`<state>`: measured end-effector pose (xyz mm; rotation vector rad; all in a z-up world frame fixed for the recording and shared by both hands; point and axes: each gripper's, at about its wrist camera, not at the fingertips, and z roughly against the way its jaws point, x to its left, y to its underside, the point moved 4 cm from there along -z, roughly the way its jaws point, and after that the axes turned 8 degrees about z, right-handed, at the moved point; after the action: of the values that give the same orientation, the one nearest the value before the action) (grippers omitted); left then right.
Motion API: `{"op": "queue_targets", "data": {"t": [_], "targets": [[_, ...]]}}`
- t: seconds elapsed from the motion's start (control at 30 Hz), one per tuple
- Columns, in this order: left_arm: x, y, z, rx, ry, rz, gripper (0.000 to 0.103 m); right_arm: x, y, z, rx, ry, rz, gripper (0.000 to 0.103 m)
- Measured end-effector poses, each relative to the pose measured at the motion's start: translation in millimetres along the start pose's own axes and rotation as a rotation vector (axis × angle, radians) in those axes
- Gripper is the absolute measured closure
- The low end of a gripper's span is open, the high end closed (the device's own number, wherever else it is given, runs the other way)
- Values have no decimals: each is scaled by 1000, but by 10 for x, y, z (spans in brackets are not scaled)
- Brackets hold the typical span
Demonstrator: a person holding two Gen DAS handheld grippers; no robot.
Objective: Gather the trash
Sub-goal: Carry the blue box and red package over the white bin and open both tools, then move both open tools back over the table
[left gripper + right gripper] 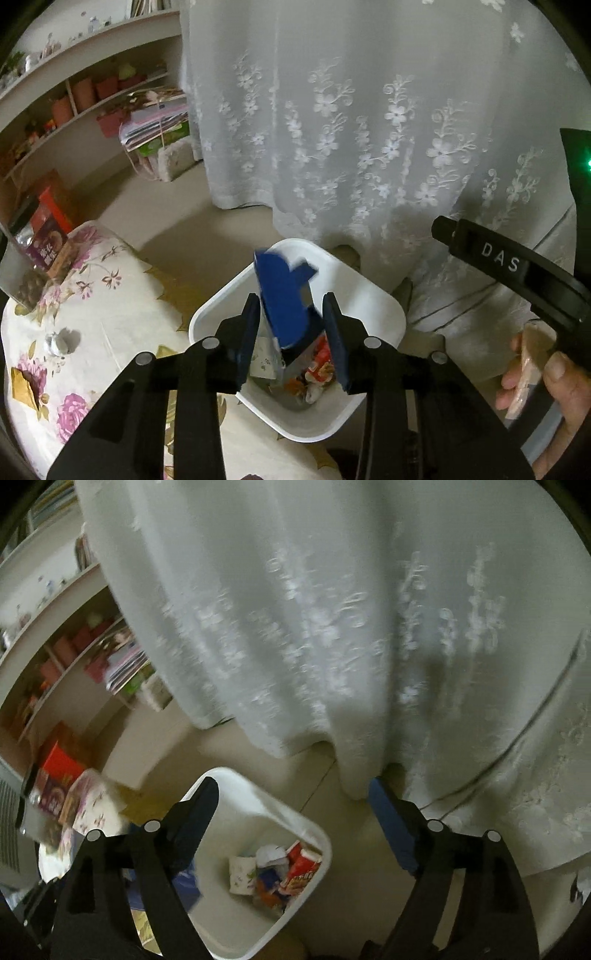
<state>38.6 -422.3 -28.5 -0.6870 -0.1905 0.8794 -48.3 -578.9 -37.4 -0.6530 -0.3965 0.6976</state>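
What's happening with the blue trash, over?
Left gripper open, blue wrapper loose between its fingers, over the white bin. Right gripper open, empty. Nothing blocking the bin.

The blue card (284,306) was smeared at its far top edge, and its near end was hidden among the wrappers (314,369) in the white bin (369,291). In the right wrist view the curtain (314,627) embroidery was blurred. The bin's near left corner lay behind the right hand-held gripper (291,827).

Bin (369,295) stands right of table (110,314) (curtain (369,110) behind)
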Motion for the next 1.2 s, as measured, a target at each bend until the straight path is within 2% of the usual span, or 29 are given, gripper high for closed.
{"op": "queue_targets", "data": {"t": [0.13,0.23,0.4,0.57,0.7,0.8,0.97,1.2], "targets": [[20,-8,71,-32,-42,-34,66,39,12,80,-36,16,9,15],[137,-17,146,-64,-94,-36,61,176,7,163,-78,36,55,10],[453,-56,324,-157,-240,-15,54,435,27,322,-147,48,111,7],[878,-42,485,-217,-366,30,48,820,119,353,-162,18,160,7],[1248,21,564,-218,-440,55,46,1157,215,340,-145,-13,214,7],[1524,93,597,-211,-496,81,41,1439,293,329,-144,-27,272,7],[2075,272,639,-173,-578,157,38,1887,446,312,-132,-66,352,7],[2655,469,693,-101,-622,251,36,2498,676,306,-120,-135,447,7]]}}
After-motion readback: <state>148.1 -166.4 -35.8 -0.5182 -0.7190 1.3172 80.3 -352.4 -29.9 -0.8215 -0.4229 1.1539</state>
